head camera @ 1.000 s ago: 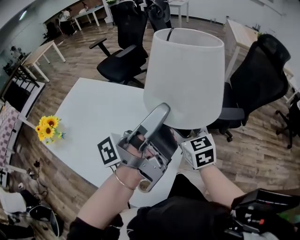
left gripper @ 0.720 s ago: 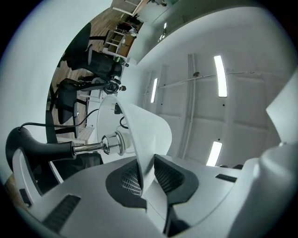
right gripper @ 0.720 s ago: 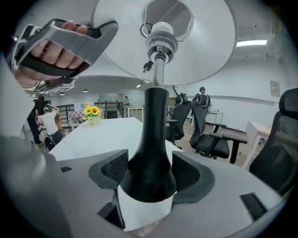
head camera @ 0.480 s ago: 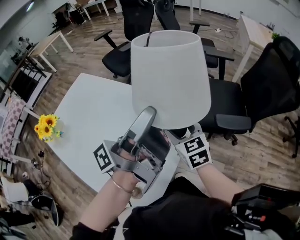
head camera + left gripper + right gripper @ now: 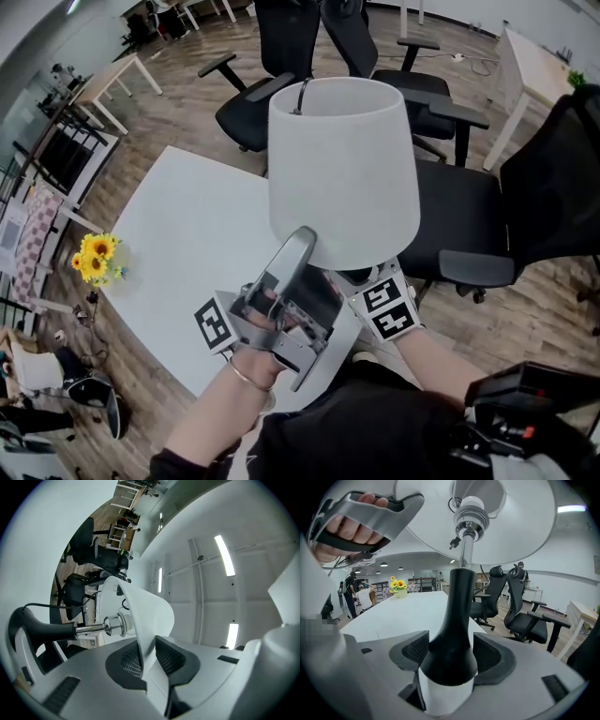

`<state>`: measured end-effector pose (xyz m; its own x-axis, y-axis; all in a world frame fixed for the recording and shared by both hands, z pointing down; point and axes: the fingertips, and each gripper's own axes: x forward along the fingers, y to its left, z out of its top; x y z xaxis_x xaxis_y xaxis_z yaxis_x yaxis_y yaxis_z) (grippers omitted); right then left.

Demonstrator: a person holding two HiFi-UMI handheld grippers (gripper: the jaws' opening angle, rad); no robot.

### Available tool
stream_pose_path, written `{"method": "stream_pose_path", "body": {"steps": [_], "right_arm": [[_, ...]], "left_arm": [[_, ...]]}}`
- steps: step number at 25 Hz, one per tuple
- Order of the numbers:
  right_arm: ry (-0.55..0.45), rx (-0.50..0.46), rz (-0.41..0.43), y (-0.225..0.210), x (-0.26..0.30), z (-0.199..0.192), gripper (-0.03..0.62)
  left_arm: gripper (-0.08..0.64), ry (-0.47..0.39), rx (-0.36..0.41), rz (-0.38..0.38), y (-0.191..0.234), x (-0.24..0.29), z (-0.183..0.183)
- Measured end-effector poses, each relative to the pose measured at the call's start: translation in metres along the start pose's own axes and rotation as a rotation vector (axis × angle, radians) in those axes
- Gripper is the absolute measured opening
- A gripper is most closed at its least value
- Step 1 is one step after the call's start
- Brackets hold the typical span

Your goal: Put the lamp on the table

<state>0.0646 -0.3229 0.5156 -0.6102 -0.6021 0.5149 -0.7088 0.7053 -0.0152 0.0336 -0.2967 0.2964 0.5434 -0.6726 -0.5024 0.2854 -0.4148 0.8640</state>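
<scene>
Lamp (image 5: 342, 169) had come lower, further over the white table (image 5: 178, 234), not yet set down. Left gripper (image 5: 147, 656) pinched the lampshade rim (image 5: 140, 630), jaws nearly closed; right gripper (image 5: 450, 656) clamped the black stem (image 5: 457, 616).

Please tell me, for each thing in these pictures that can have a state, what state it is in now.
lamp: upright, held in the air, not yet set down.
lampshade: on the lamp, lower rim pinched.
left gripper: shut on the lampshade's rim.
right gripper: shut on the lamp's black body.
table: white top, no lamp on it.
sunflowers: standing at the table's far left edge.
</scene>
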Motion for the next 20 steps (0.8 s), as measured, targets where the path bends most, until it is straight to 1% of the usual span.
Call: {"method": "stream_pose_path", "body": {"steps": [5, 13, 20], "right_arm": [[0.021, 0.005, 0.034, -0.012, 0.01, -0.007, 0.302], [0.03, 0.019, 0.059, -0.018, 0.012, -0.016, 0.302], [0.021, 0.036, 0.075, -0.022, 0.012, -0.016, 0.299]], "left_arm": [[0.055, -0.029, 0.008, 0.022, 0.017, 0.007, 0.003], [0.057, -0.064, 0.012, 0.043, 0.028, 0.011, 0.003], [0.057, -0.09, 0.023, 0.046, 0.031, 0.015, 0.006]]}}
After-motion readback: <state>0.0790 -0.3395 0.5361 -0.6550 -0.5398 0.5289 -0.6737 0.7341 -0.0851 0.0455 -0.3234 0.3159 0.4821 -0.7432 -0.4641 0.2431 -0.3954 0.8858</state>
